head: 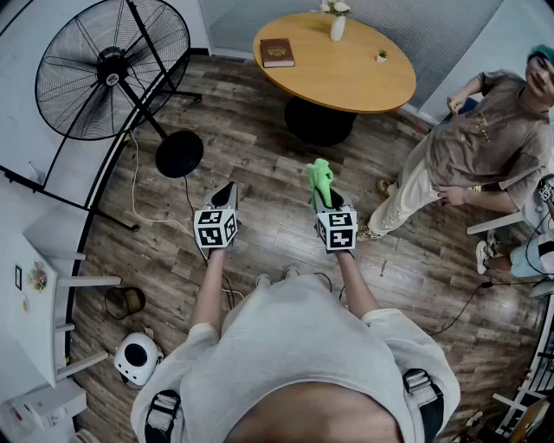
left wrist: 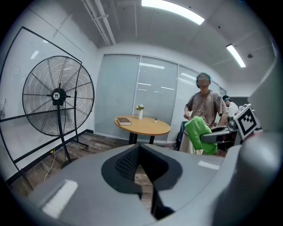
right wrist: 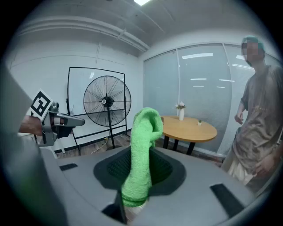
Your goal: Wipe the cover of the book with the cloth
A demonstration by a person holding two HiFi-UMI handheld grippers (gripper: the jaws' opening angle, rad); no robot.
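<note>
Wiping has not begun. The right gripper (head: pixel 331 201) is clamped on a green cloth (head: pixel 320 180), and the left gripper (head: pixel 225 195) is closed, empty. The book (head: pixel 277 52) lies on a round table (head: pixel 363 82) well ahead (still to be reached).

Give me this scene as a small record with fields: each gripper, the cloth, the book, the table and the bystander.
left gripper: jaws together, empty
right gripper: shut on cloth
cloth: green, sticks up out of the jaws
book: lies on table, away from both grippers
also on table: vase, small plant
fan: on the floor, left of table
person: right of table
</note>
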